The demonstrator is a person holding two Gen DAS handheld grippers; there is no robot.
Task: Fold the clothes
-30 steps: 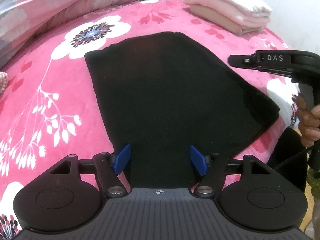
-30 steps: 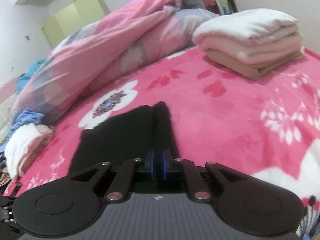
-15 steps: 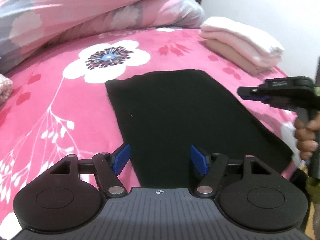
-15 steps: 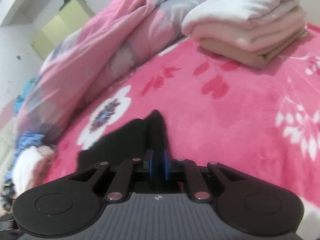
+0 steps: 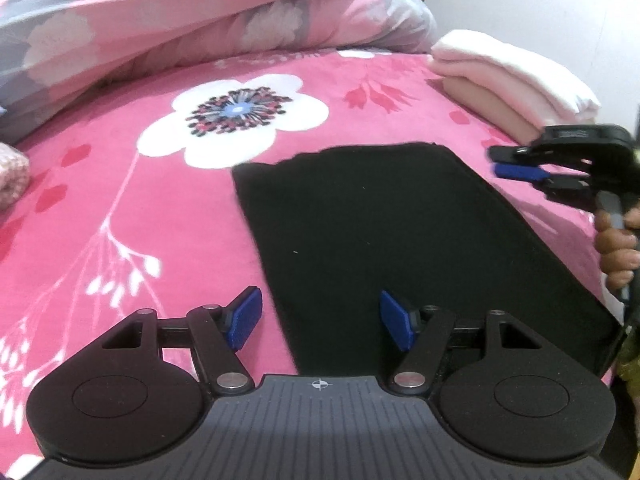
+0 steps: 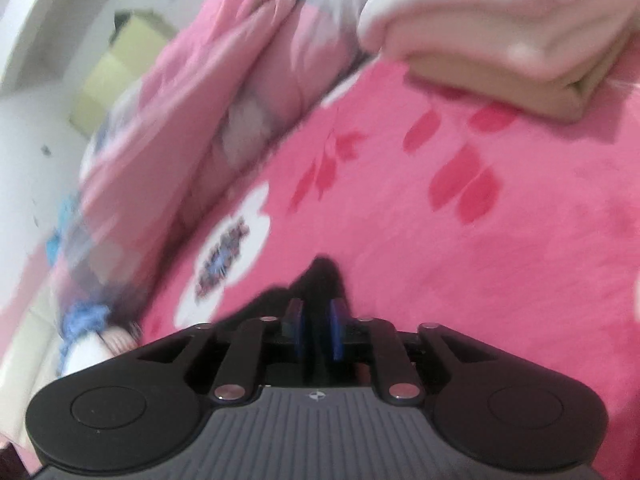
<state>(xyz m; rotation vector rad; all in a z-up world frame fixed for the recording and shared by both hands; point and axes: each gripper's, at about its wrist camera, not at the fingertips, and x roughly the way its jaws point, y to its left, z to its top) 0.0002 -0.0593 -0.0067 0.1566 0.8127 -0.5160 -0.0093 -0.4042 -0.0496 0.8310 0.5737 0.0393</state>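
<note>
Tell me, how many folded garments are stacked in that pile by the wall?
3, as far as shows: a white one on top, a pale pink one beneath, and a tan one at the bottom. More may be hidden.

right tool (image 6: 316, 330) parted, black garment (image 5: 400, 240) released
</note>
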